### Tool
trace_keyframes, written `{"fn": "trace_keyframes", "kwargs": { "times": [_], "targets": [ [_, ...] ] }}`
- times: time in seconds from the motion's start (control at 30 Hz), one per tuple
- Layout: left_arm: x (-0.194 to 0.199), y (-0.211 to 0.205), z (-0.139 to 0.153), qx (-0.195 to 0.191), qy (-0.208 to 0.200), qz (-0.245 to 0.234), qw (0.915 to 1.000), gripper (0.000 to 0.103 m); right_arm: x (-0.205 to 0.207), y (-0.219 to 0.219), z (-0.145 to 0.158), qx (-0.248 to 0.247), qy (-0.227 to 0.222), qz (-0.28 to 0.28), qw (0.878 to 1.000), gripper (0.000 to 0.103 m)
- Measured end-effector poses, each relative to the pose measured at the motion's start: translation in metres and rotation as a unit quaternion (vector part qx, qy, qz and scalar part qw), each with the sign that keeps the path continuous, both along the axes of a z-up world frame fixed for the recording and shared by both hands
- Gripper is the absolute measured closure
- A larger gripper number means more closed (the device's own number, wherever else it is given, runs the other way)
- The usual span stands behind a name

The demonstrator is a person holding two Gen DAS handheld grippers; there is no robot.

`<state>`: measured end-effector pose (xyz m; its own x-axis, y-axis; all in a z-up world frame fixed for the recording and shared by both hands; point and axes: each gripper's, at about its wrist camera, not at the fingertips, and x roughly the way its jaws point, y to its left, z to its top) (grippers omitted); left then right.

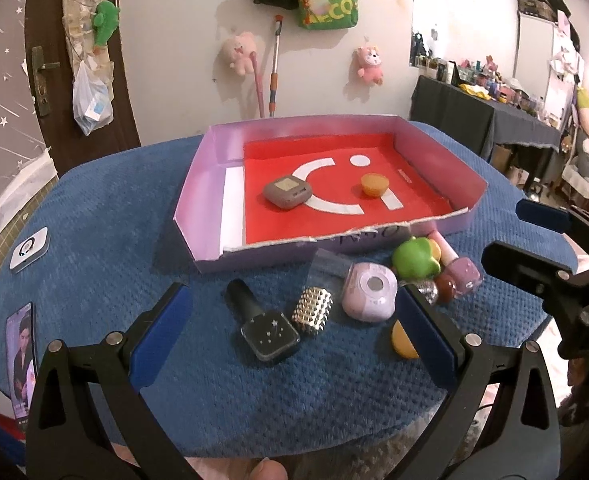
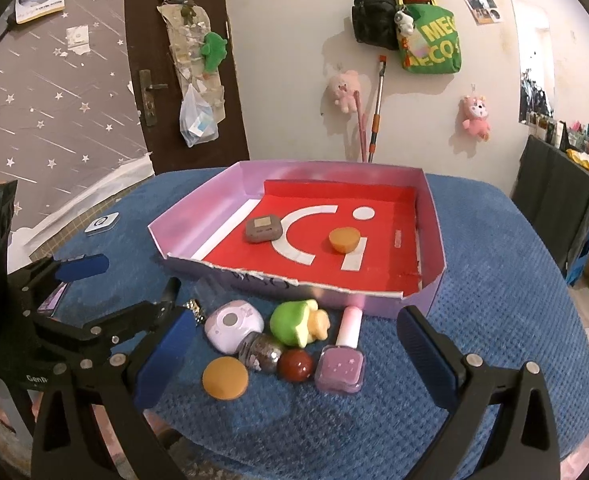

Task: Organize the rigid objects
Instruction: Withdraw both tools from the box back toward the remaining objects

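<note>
On the blue cloth [image 1: 94, 208], in front of the pink box [image 1: 198, 196] with its red floor, the loose pieces lie in a cluster. The black nail-polish bottle [image 1: 264, 326] lies flat, long axis slanted, cap pointing to 11 o'clock. The purple nail-polish bottle [image 2: 342, 354] lies with its pale cap towards 12 o'clock, at the box. A grey case [image 2: 263, 229] and an orange cap [image 2: 344, 239] rest inside the box. The left gripper [image 1: 294, 340] gapes wide and empty around the black bottle. The right gripper [image 2: 294, 354] stands equally wide, holding nothing.
</note>
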<state>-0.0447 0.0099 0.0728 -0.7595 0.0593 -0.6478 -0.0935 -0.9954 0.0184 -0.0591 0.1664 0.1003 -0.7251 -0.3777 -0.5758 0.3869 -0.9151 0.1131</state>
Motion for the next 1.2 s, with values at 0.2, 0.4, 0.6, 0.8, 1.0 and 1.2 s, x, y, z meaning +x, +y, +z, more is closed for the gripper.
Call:
{"fn": "trace_keyframes", "kwargs": {
  "times": [0.2,0.4,0.6,0.8,1.0,1.2],
  "targets": [
    [0.007,0.006,-0.008,-0.014,-0.011,-0.014,0.9998,0.0,0.006,-0.001,-0.011,0.006,-0.01,0.0,1.0,0.0],
    [0.01,0.003,-0.016,-0.008,-0.024,-0.01,0.9996,0.0,0.011,0.003,-0.023,0.006,-0.026,-0.005,1.0,0.0],
    [0.011,-0.005,-0.026,-0.001,-0.036,0.001,0.9994,0.0,0.015,0.003,-0.034,0.004,-0.042,-0.004,0.999,0.01],
    [0.01,-0.018,-0.038,0.025,-0.053,0.008,0.9982,0.0,0.02,-0.008,-0.051,0.003,-0.063,0.015,0.998,0.019],
    [0.009,-0.028,-0.042,0.034,-0.052,0.02,0.9979,0.003,0.026,-0.023,-0.062,0.008,-0.074,0.037,0.997,0.027],
    [0.003,-0.033,-0.051,0.043,-0.066,0.02,0.9967,0.015,0.027,-0.036,-0.069,0.01,-0.081,0.051,0.995,0.033]
  ]
}}
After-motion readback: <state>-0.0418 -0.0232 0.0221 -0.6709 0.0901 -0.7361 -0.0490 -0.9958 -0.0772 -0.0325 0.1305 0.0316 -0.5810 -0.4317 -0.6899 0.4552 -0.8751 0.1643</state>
